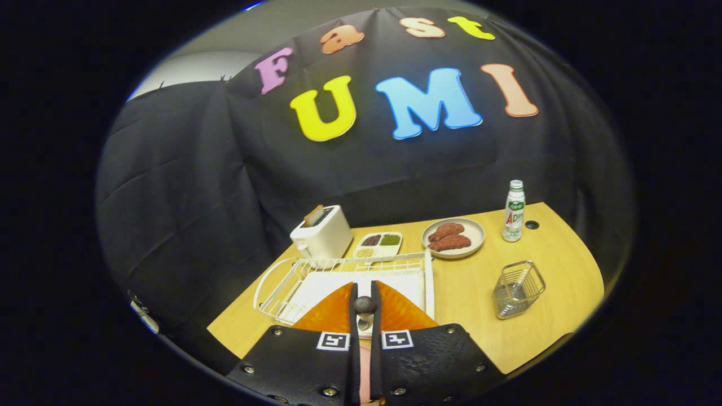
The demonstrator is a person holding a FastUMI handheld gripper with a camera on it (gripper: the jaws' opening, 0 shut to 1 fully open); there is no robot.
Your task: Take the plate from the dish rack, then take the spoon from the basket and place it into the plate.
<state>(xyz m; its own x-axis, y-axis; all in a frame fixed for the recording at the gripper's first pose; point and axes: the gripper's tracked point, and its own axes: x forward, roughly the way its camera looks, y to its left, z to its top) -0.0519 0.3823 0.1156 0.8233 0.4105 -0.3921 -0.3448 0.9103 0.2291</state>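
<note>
Spoon (364,307) clamped in tool (364,309) above rack (293,282).

No wording could be made out with certainty. A printed label was seen on the bottle (514,210) at the far side of the table (468,293) – green and red lettering, too small to be read. Two square black-and-white coded markers were noted on the gripper (365,290), one on each finger base – patterns, not letters or numbers. The fingers were closed on the spoon (364,304), on which no marking was seen.
</note>
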